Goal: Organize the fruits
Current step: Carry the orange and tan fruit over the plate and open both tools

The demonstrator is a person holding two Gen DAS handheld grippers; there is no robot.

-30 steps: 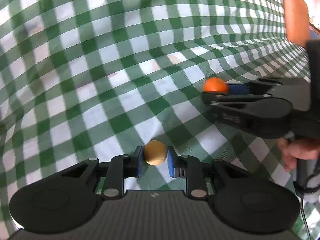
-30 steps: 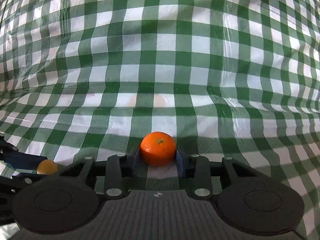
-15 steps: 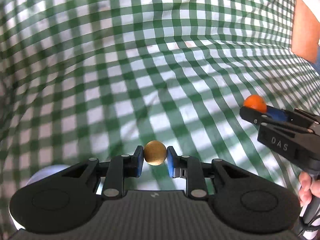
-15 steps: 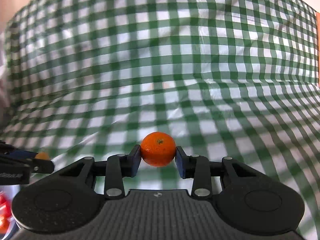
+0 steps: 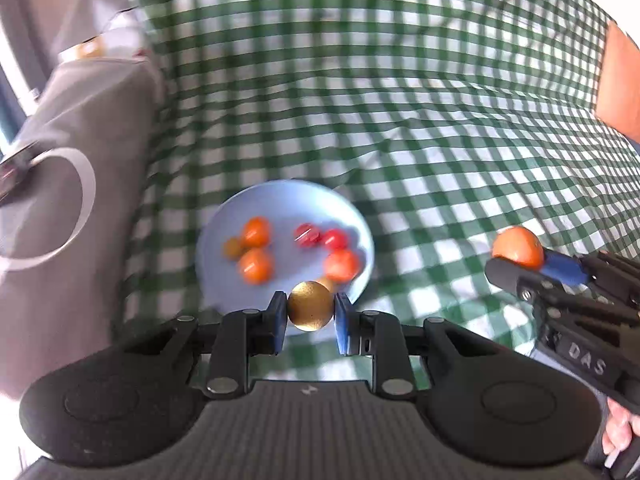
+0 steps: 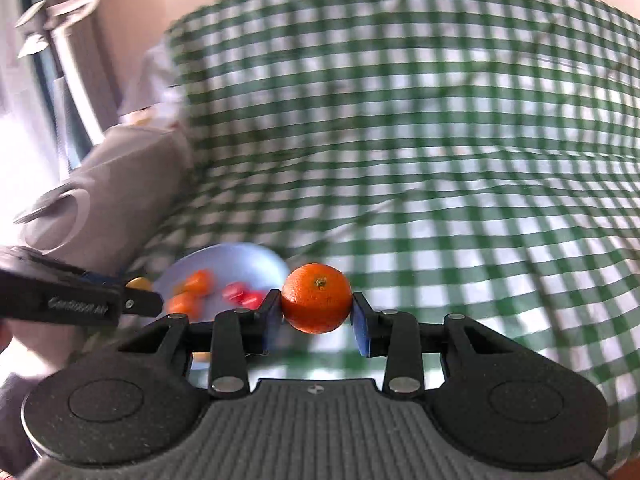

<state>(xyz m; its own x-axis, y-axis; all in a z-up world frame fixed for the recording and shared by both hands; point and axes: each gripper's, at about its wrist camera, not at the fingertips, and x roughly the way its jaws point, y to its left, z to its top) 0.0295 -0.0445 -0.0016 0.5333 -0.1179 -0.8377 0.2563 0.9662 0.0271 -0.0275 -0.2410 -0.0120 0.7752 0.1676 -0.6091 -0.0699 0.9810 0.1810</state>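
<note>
My left gripper is shut on a small golden-brown round fruit, held above the near rim of a pale blue plate. On the plate lie several small orange and red fruits, blurred. My right gripper is shut on an orange mandarin. It hangs to the right of the plate and above the checked cloth. In the left wrist view the right gripper shows at the right edge with the mandarin in it.
A green and white checked cloth covers the table. A grey cushioned seat stands left of the plate at the table's edge. A hand holds the right gripper's handle at the lower right.
Both grippers have swept across the cloth and risen, each keeping its fruit. The blue plate with fruits and the grey seat have come into view.
</note>
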